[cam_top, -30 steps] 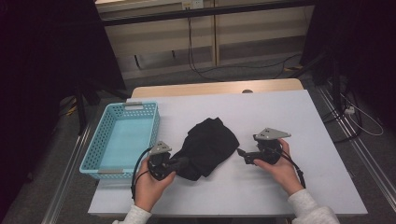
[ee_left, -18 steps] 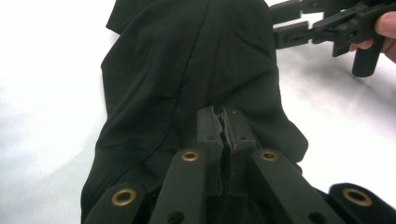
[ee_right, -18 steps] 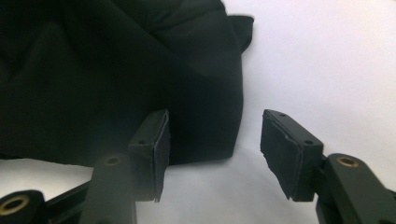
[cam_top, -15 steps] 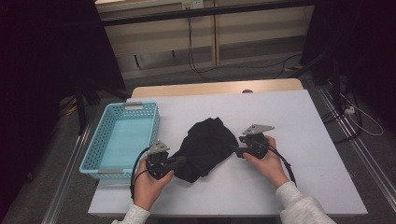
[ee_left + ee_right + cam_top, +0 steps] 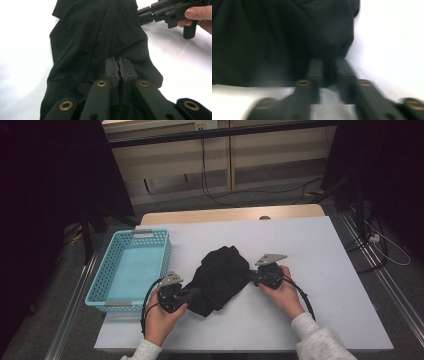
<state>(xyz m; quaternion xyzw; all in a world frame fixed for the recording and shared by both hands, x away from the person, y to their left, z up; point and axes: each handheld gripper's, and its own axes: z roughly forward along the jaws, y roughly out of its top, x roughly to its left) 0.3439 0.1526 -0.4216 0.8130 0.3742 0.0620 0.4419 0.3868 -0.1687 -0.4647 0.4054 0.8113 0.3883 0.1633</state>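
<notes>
Both grippers pinching a crumpled black cloth mid-table

High view: the cloth [image 5: 220, 280] lies bunched on the table [image 5: 320, 250], right of the basket [image 5: 131, 270]; left gripper [image 5: 192, 293] bites its near-left edge, right gripper [image 5: 249, 276] its right edge. Left gripper view: jaws clenched on a fold of cloth [image 5: 100, 37]; it looks soft, light and limp, so it should sag and is best held by hems or corners. Right gripper view: blurred; the jaws have just been closing, a pinch of cloth [image 5: 274, 37] between them.
</notes>
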